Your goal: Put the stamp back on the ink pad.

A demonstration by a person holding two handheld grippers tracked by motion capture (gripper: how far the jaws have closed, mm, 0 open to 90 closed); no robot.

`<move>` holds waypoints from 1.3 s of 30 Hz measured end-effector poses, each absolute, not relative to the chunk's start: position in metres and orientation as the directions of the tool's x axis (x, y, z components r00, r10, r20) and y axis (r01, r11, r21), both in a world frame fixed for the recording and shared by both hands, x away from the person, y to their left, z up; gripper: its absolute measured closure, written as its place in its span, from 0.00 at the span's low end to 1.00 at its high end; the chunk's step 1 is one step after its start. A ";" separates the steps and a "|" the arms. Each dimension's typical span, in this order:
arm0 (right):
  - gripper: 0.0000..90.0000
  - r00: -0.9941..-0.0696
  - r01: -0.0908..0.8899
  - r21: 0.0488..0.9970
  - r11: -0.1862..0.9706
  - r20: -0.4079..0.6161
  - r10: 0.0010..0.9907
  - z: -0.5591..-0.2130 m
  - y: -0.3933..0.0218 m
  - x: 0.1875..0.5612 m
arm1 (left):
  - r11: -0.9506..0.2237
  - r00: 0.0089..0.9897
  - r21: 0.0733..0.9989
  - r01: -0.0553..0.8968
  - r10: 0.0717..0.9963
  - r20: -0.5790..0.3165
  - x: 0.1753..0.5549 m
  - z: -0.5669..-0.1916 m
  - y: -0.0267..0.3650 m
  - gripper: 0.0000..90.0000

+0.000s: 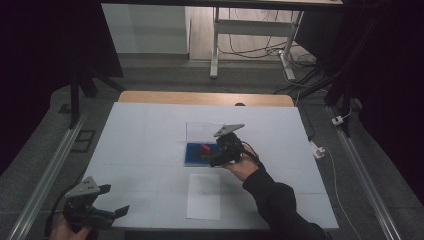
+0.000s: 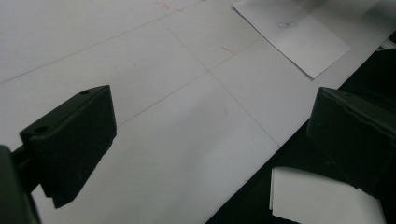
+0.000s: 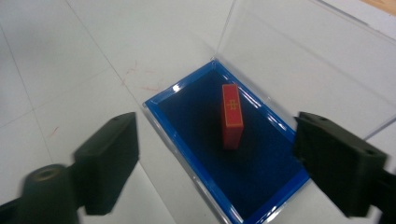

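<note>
My right hand-held gripper (image 3: pixel 215 158) hovers released, jaws wide, above the blue tray (image 3: pixel 187 135) with its clear lid (image 3: pixel 299 51) raised; a red block (image 3: pixel 231 114) stands inside. My left hand-held gripper (image 1: pixel 112 200) rests released at the white tabletop's (image 1: pixel 145 135) near-left corner, beside a paper sheet (image 1: pixel 204 195).

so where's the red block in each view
high view: red block just left of the right tool, on the blue tray at table centre.
right gripper view: centre, standing in the tray, between the open jaws.
left gripper view: none there.
shared landmark: the blue tray.
</note>
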State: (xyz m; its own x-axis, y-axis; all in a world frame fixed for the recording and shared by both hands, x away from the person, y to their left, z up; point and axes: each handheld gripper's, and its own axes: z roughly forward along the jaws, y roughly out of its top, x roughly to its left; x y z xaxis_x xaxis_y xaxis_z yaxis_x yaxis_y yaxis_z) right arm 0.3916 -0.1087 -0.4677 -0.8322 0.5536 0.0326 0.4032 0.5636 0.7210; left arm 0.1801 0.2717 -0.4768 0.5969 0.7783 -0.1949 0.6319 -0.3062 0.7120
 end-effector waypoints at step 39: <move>0.00 -0.789 0.415 0.772 0.482 0.041 0.613 -0.444 -0.201 0.294 | -0.300 0.594 0.716 0.630 0.780 -0.196 0.179 -0.476 0.272 0.02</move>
